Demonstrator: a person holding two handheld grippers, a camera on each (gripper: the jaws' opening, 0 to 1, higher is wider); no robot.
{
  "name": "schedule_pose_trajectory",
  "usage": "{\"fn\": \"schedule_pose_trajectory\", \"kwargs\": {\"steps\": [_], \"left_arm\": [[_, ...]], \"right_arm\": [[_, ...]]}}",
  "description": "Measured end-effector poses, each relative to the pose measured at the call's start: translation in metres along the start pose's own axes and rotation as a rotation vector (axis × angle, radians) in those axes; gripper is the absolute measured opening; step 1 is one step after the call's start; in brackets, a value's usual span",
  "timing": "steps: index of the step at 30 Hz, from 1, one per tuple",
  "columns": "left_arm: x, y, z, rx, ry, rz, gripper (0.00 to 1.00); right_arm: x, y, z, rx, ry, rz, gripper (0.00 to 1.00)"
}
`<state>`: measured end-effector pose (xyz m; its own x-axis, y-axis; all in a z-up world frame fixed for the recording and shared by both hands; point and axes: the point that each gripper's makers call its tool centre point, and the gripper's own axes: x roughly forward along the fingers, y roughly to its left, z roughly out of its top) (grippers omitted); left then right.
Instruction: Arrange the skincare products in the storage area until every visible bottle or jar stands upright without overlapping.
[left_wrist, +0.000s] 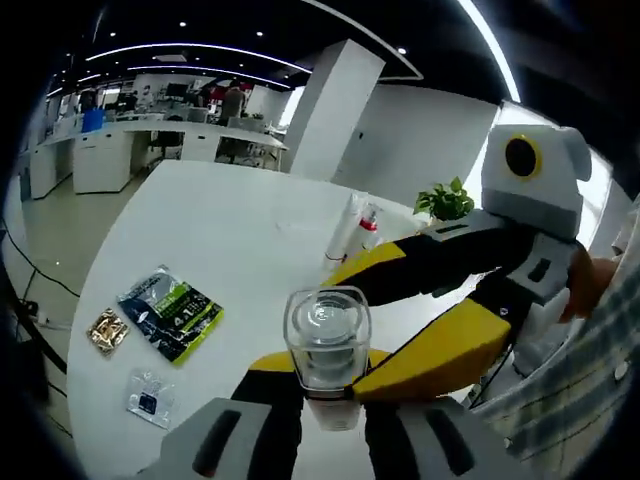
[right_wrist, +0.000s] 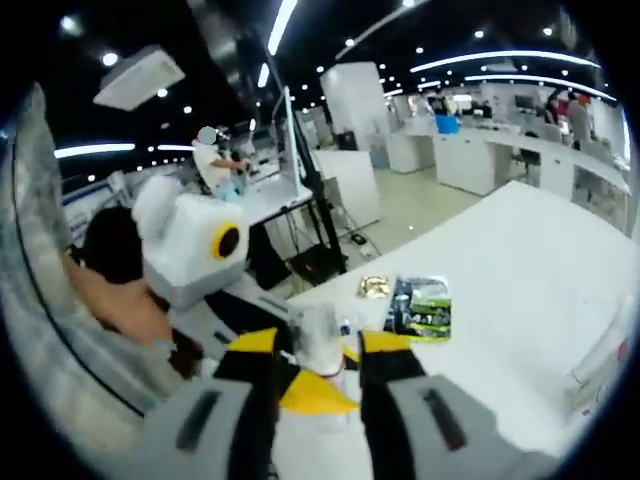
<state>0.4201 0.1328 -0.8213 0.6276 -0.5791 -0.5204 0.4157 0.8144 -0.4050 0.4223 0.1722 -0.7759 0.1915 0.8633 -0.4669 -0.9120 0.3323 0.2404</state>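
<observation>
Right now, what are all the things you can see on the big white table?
Clear bottle: one, see-through, held upright between both grippers' jaws.
Dark packet: one, black and green, flat on the table.
Gold packet: one, shiny gold, beside the dark packet.
Small sachet: one, silvery clear, near the table edge.
White tubes: two, I think, white, one with a red band, far side.
Plant: one, green, behind the tubes.
Table: one, white.
Left gripper: black and yellow jaws shut on the bottle.
Right gripper: yellow and black jaws, shut on it too.
</observation>
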Motion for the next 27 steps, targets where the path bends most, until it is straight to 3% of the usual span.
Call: {"fn": "schedule_pose_trajectory", "kwargs": {"steps": [1, 3, 5, 7, 11, 14, 18, 20, 22, 27], "left_arm": [[0.000, 0.004, -0.001, 0.004, 0.011, 0.029, 0.22], [-0.002, 0.006, 0.000, 0.004, 0.002, 0.026, 0.22], [-0.002, 0.008, 0.002, 0.045, -0.005, 0.035, 0.22], [-0.002, 0.004, 0.001, 0.053, -0.014, 0.014, 0.23], [-0.004, -0.004, 0.003, 0.058, -0.039, -0.063, 0.24], [-0.006, -0.009, -0.001, 0.042, -0.038, -0.114, 0.27], [-0.011, -0.020, -0.003, -0.028, -0.072, -0.211, 0.32], [-0.017, -0.024, 0.006, -0.155, -0.134, -0.275, 0.31], [-0.020, -0.028, 0.007, -0.189, -0.151, -0.316, 0.32], [-0.023, -0.050, 0.003, -0.147, -0.132, -0.420, 0.34]], "right_arm": [[0.000, 0.001, 0.000, 0.001, -0.002, 0.010, 0.24], [-0.001, 0.003, 0.000, 0.058, -0.002, 0.007, 0.18], [-0.002, 0.003, 0.001, 0.010, -0.012, 0.009, 0.17], [-0.005, 0.000, 0.001, 0.022, -0.013, 0.022, 0.16], [-0.015, -0.006, 0.004, 0.143, -0.058, 0.070, 0.16], [-0.025, -0.015, 0.006, 0.145, -0.073, 0.073, 0.16], [-0.040, -0.013, 0.017, 0.198, -0.125, 0.176, 0.16], [-0.047, -0.009, 0.023, 0.192, -0.153, 0.229, 0.16], [-0.054, -0.008, 0.025, 0.194, -0.168, 0.255, 0.16], [-0.066, 0.010, 0.025, 0.151, -0.164, 0.358, 0.16]]}}
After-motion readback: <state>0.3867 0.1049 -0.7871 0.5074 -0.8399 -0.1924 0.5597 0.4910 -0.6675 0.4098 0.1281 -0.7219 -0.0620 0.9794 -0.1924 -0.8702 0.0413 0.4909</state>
